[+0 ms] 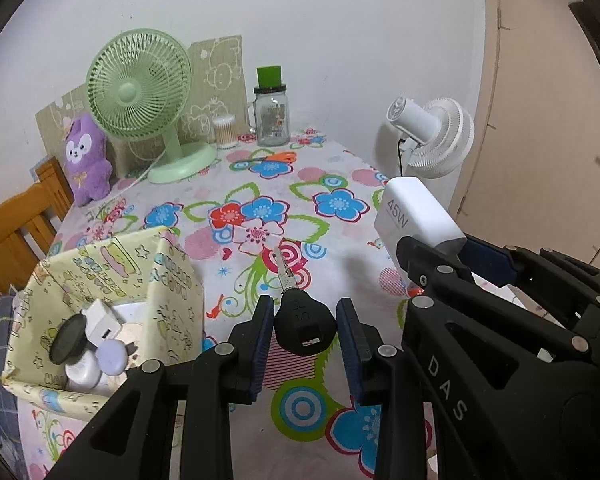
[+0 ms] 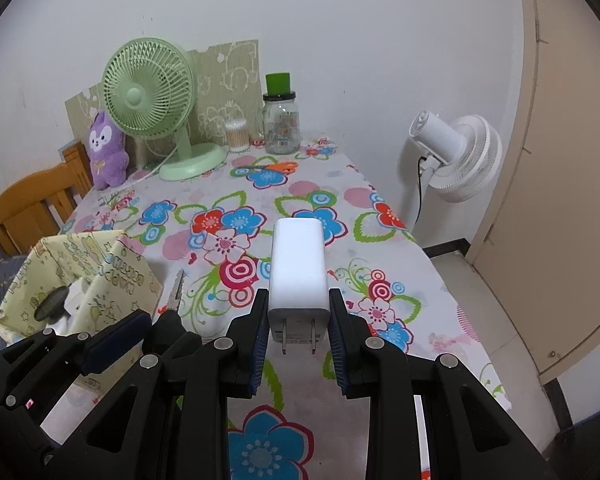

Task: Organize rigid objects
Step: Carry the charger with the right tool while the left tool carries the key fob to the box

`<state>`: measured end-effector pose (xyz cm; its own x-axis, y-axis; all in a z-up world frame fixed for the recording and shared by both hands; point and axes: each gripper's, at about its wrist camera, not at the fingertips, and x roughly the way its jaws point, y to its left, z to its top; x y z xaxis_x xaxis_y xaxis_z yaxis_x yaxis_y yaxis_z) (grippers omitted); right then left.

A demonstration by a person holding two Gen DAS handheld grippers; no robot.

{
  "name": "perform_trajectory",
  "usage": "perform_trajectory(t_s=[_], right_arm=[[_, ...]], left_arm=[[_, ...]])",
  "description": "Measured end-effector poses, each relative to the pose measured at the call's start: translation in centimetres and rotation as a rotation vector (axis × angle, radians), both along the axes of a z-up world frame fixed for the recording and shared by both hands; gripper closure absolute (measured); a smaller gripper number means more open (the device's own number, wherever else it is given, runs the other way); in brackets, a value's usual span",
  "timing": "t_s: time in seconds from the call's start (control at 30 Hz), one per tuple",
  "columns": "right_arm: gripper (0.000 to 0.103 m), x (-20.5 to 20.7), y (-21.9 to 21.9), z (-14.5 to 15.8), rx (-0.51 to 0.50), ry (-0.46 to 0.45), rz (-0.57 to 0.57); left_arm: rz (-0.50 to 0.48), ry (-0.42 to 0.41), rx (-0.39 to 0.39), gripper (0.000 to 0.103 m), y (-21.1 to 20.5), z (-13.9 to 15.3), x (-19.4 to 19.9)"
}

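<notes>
My left gripper (image 1: pixel 305 320) is shut on the black head of a key (image 1: pixel 305 326), whose metal blade points forward over the flowered tablecloth (image 1: pixel 340 280). To its right, my right gripper (image 1: pixel 448 248) is shut on a white 45W charger (image 1: pixel 416 216). In the right wrist view that gripper (image 2: pixel 298 312) clamps the charger (image 2: pixel 298 264) near its plug end, prongs facing the camera. There the left gripper (image 2: pixel 156 324) with the key (image 2: pixel 176 288) shows at lower left. A yellow patterned box (image 1: pixel 172 280) stands left of both grippers, holding white chargers and small round items.
At the back of the table stand a green fan (image 1: pixel 140 92), a purple plush toy (image 1: pixel 86 156), a cotton-swab tub (image 1: pixel 225 132) and a glass jar with a green lid (image 1: pixel 272 116). A white fan (image 2: pixel 456 156) stands off the right edge, a wooden chair (image 1: pixel 16 232) on the left.
</notes>
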<state>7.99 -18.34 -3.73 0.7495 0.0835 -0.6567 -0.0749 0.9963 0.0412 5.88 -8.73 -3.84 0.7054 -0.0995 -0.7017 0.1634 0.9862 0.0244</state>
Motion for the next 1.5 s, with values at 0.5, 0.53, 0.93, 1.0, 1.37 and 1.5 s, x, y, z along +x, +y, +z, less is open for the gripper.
perform_trajectory(t_s=[0.5, 0.53, 0.93, 1.0, 1.37, 1.5], right_arm=[[0.073, -1.7, 2.1, 2.8, 0.015, -0.024, -0.021], [0.073, -1.7, 2.3, 3.0, 0.014, -0.025, -0.02], [0.073, -1.4, 6.0, 3.8, 0.009, -0.028, -0.024], [0.073, -1.3, 6.6, 3.9, 0.01, -0.027, -0.019], [0.073, -0.6, 9.7, 3.2, 0.002, -0.007, 0.005], [0.073, -0.1, 10.8, 3.1, -0.003, -0.001, 0.018]], left_arm=[[-0.024, -0.037, 0.014, 0.071, 2.1, 3.0, -1.3], [-0.027, -0.038, 0.013, 0.071, 2.3, 3.1, -1.2], [-0.034, -0.036, 0.009, 0.071, 6.0, 3.6, -0.6], [-0.032, -0.035, 0.008, 0.071, 6.7, 3.5, -0.5], [-0.022, -0.019, -0.004, 0.071, 9.5, 2.7, 0.0], [-0.007, -0.015, -0.014, 0.071, 10.5, 2.5, 0.3]])
